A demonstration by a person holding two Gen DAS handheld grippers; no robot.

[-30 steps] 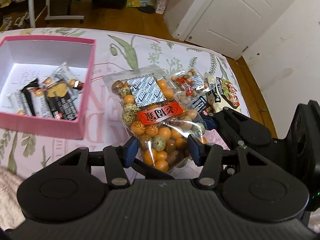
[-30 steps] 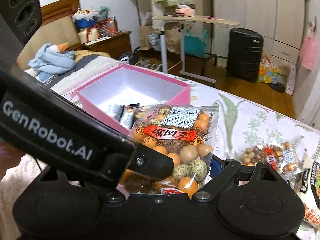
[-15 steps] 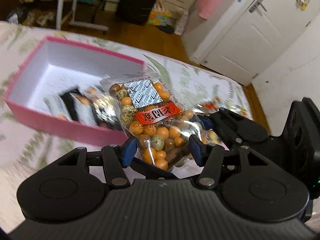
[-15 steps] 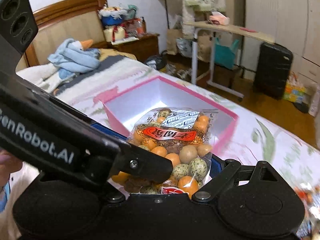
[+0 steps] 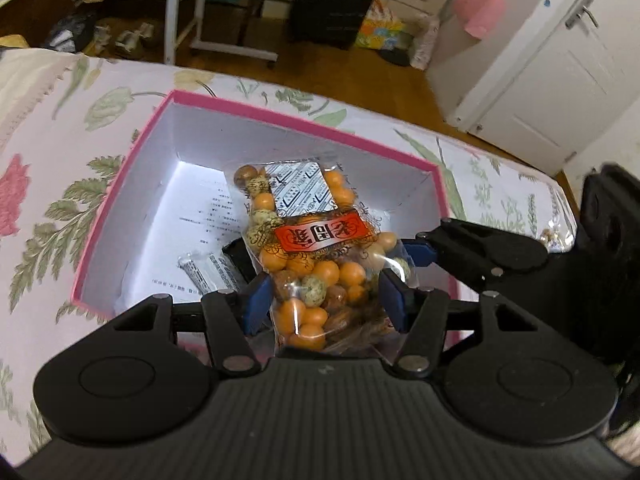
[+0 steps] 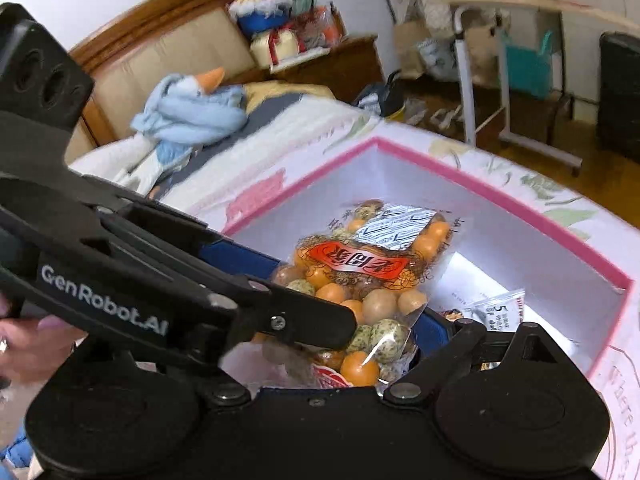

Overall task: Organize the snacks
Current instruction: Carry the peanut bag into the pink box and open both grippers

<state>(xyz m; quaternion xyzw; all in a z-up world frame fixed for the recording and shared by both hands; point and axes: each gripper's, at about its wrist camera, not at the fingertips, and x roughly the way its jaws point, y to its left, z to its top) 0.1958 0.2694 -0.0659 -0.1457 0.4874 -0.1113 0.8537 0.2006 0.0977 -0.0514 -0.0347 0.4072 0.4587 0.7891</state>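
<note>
Two black plastic grippers hold one snack bag over a bed (image 5: 60,128) spread with a floral cloth. On that bed sits a square pink cardboard box (image 5: 132,152) with smooth white inner walls, printed paper on its floor and a few small foil packets (image 5: 208,272) lying flat. The clear crinkly plastic bag of round orange and speckled coated nuts (image 5: 316,256), with a red label and a white sachet, hangs above the box's opening. The left gripper (image 5: 324,300) clamps the bag's lower part between blue pads. The right gripper (image 6: 348,344) grasps the same bag from the side, angled downward. Only the right wrist view shows a wooden headboard (image 6: 160,32), a blue plush toy (image 6: 188,112) and fingers (image 6: 28,340) on the handle.
</note>
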